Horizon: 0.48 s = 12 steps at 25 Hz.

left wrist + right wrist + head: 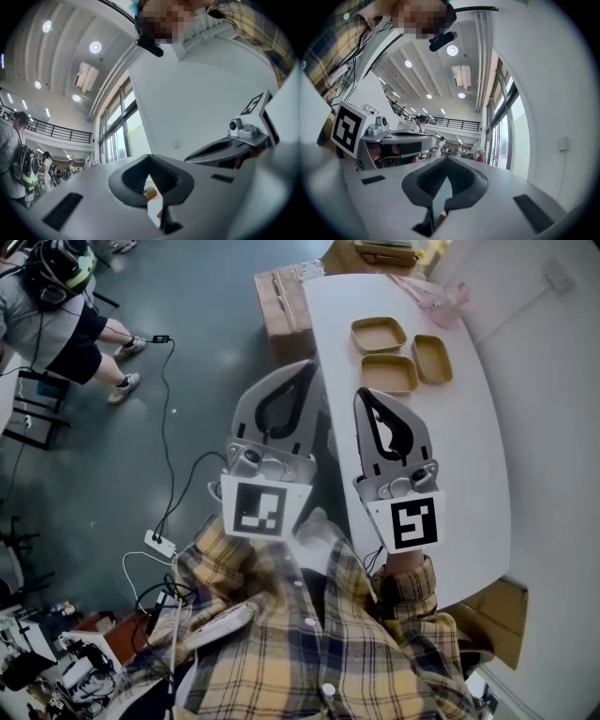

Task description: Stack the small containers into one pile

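Table (469, 484) white, curved; containers (379, 334) unstacked; floor (206, 324) dark grey

Bare table (469, 456) lies open up to the three containers (389, 373); a cardboard box (281, 301) stands beside its left edge.

Three tan containers (389, 373) look like matt moulded paper pulp. The white bench (469, 484) is smooth with a faint sheen. The left tool (302, 371) and right tool (364, 397) are matt grey plastic with black ribbed pads (165, 177). The box (281, 306) is plain brown cardboard. The shirt (309, 643) is checked cloth.
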Motion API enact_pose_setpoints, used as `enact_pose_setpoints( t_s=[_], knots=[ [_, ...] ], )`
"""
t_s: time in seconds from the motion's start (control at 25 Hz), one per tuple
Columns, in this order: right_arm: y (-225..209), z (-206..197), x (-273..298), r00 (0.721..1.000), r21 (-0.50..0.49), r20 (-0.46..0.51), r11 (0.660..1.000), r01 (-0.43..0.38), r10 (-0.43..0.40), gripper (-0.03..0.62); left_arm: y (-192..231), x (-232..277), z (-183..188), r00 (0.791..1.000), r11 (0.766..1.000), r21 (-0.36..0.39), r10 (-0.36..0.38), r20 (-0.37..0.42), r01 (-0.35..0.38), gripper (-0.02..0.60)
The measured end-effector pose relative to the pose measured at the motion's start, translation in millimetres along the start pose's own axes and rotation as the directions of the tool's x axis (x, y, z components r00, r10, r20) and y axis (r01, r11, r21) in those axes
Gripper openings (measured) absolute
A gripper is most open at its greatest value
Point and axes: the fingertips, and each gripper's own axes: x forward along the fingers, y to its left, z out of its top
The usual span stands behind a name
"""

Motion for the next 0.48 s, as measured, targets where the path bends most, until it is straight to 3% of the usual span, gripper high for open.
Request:
enact_pose_setpoints(
  t_s=[0.48],
  knots=[
    [-24.6, -42.7, 141.2, 0.985, -0.062, -0.078, 0.986, 0.153, -0.157, 0.015, 113.7, 94.6, -56.6, 0.986, 0.989, -0.02, -0.143, 0.085, 0.145, 0.018]
  ],
)
